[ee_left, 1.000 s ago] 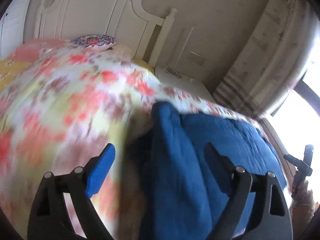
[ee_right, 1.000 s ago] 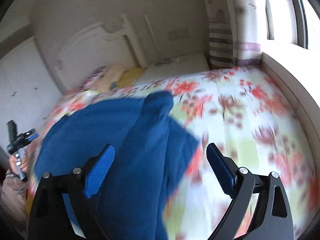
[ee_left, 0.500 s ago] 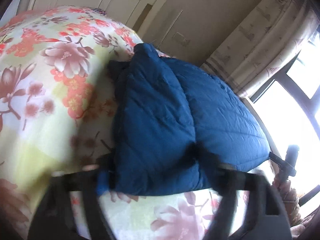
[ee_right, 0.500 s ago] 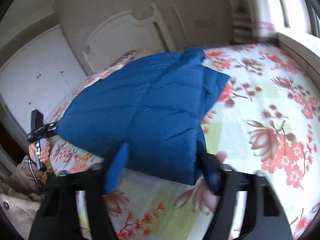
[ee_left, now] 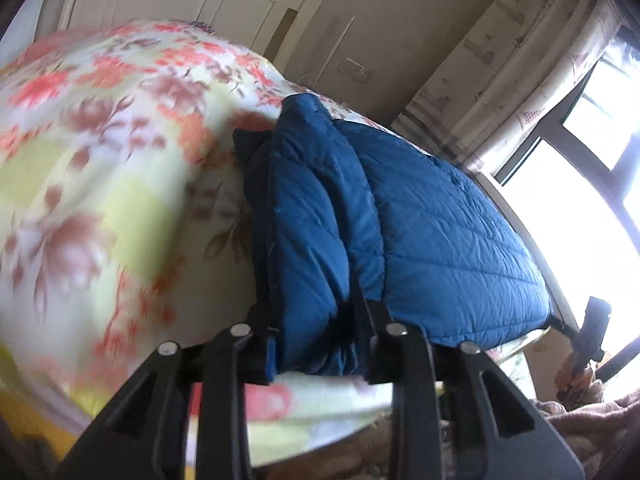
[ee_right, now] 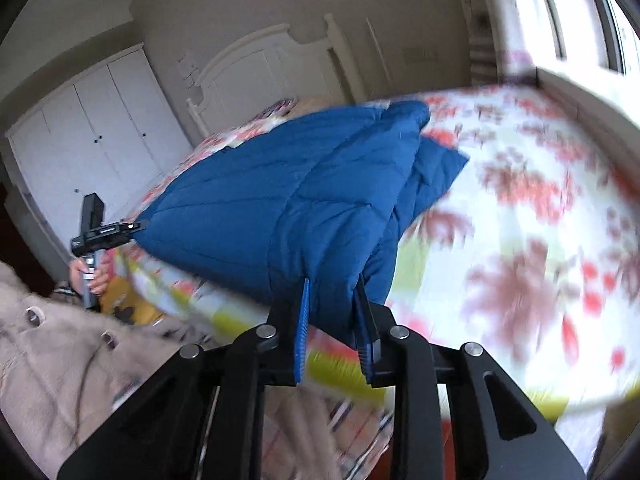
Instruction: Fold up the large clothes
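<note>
left gripper point(ee_left: 316, 344) jaws were closing on the near-left corner of the blue quilted jacket point(ee_left: 420, 232), fabric bunched between them; right gripper point(ee_right: 332, 332) was closing on the near-right corner, same way. jacket lay on the floral bed point(ee_left: 100, 168) ahead of both tools. looked puffy, soft, light, likely slick. hem corners seemed the best hold. long axis ran away from the tools toward the headboard point(ee_right: 256, 68).

A bed point(ee_right: 520, 240) with a white headboard point(ee_right: 256, 68) carries everything, covered by a floral spread point(ee_left: 100, 184) of red and brown blooms on white and yellow. Directly on the spread lies a blue quilted jacket point(ee_right: 280, 208), folded lengthwise, its near hem at the bed's edge by the right claw point(ee_right: 332, 320) and the left claw point(ee_left: 316, 340). A patterned pillow point(ee_right: 280, 106) lies beyond it, by the headboard.
</note>
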Demonstrator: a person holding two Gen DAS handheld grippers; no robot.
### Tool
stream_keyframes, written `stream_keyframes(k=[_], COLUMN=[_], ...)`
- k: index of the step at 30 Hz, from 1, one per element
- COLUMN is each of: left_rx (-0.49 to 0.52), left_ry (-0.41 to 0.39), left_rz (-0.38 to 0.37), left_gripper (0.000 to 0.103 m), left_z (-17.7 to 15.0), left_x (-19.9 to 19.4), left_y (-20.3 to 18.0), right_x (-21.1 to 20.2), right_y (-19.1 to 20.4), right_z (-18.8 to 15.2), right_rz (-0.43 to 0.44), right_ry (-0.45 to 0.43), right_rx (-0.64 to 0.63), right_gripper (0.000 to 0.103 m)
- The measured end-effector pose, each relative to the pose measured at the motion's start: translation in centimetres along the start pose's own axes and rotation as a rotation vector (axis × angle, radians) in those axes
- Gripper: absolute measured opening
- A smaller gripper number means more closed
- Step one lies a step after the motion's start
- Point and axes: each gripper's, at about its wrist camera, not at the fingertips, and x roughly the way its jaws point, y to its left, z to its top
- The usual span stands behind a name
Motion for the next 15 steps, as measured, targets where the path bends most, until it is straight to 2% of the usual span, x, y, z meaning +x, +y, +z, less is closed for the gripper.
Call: stream_keyframes(k=[2,3,5,6,8,9,10,12,14,15], left_rx=[-0.013,-0.012,-0.003,0.001,0.014,0.013,0.017,0.026,0.072,0.100], left_ry=[-0.004,-0.016,-0.094,-0.148,-0.241,-0.282,-0.318,-0.334,-0.291,-0.244], left_rz=[0.046,0.071,0.137,0.165,0.158,0.151,0.163,0.205,0.268,0.333], left_gripper=[0.061,0.065,0.084,0.088,0.100,0.101,0.101,0.101,0.101,0.101], left_z=[-0.2,0.1,1.3,2.3,4.8,6.3,8.2,11.5,14.6,16.1], left_x=[-0.9,-1.3,-3.5,-4.7,-6.1,-6.3,-6.1,-4.6,-1.0,1.8], left_y=[0.4,0.5,0.2,-0.3,-1.8,-2.6,-4.0,-6.5,-9.8,-11.4], right_x=[-1.4,-2.3,-3.3,-3.6,-2.8,-1.6,-0.3,2.2,6.4,9.0], right_y=[-0.2,-0.7,-1.4,-1.4,-1.2,-0.9,-0.6,0.6,3.7,5.2], right_z=[0.1,0.7,2.6,4.5,8.0,10.2,12.2,15.2,19.0,20.7], right_rz=[0.004,-0.019,-0.096,-0.164,-0.224,-0.241,-0.236,-0.214,-0.176,-0.196], right_ry=[-0.009,-0.044,-0.095,-0.122,-0.154,-0.160,-0.168,-0.186,-0.200,-0.178], right_rx=[-0.002,0.009,0.036,0.051,0.079,0.103,0.125,0.148,0.069,0.025], right_gripper=[0.030,0.030,0.030,0.030,0.030,0.032,0.041,0.060,0.060,0.060])
